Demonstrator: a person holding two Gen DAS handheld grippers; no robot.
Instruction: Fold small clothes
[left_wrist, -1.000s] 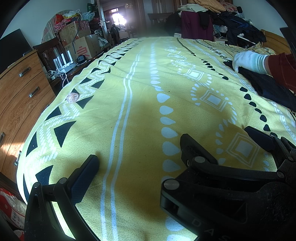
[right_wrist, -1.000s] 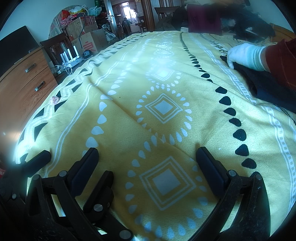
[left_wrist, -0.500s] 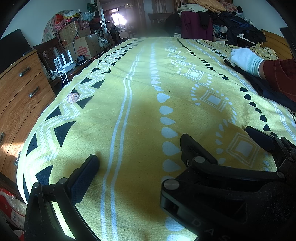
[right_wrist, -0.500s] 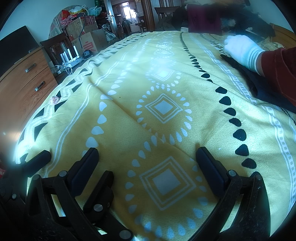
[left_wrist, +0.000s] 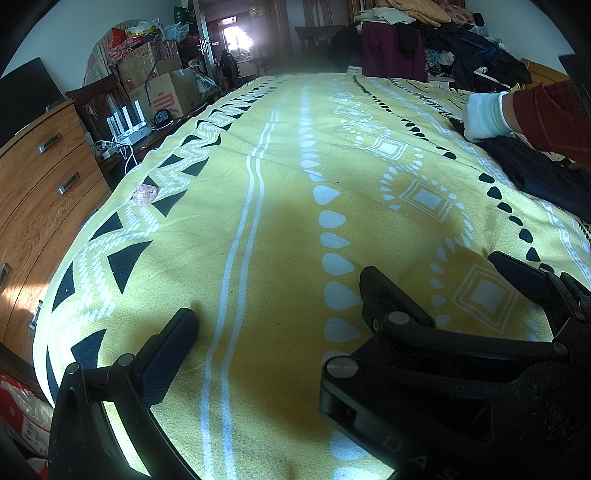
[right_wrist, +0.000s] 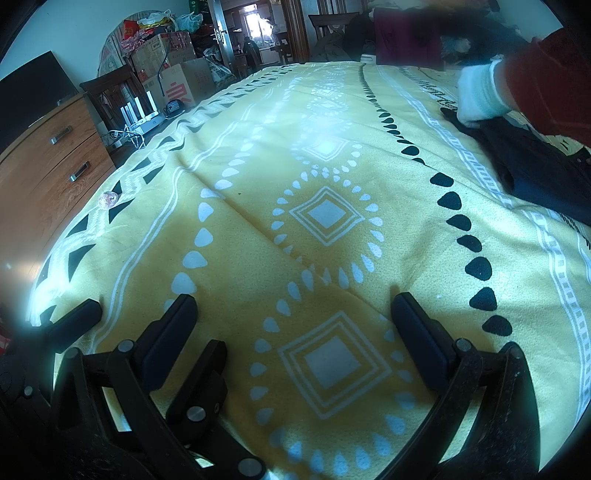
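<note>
A dark garment (left_wrist: 535, 173) (right_wrist: 535, 177) lies flat along the right side of the yellow patterned bedspread (left_wrist: 280, 206) (right_wrist: 258, 192). A white-gloved hand (left_wrist: 484, 114) (right_wrist: 478, 96) with a red sleeve presses on its far end. My left gripper (left_wrist: 284, 332) rests open on the bedspread, nothing between its fingers. The right gripper's black body lies across the left wrist view's right side and hides the left gripper's right finger. My right gripper (right_wrist: 295, 325) also rests open on the cloth and holds nothing. Both are well short of the garment.
A small pink lump (left_wrist: 145, 194) (right_wrist: 109, 199) sits near the bed's left edge. A wooden dresser (left_wrist: 37, 184) stands left of the bed, with cardboard boxes (left_wrist: 166, 92) and cables beyond. Piled clothes (left_wrist: 443, 37) crowd the far end.
The gloved hand has shifted a little farther along the dark garment's far end, and the sleeve now shows larger in the right wrist view. Both grippers have stayed still.
</note>
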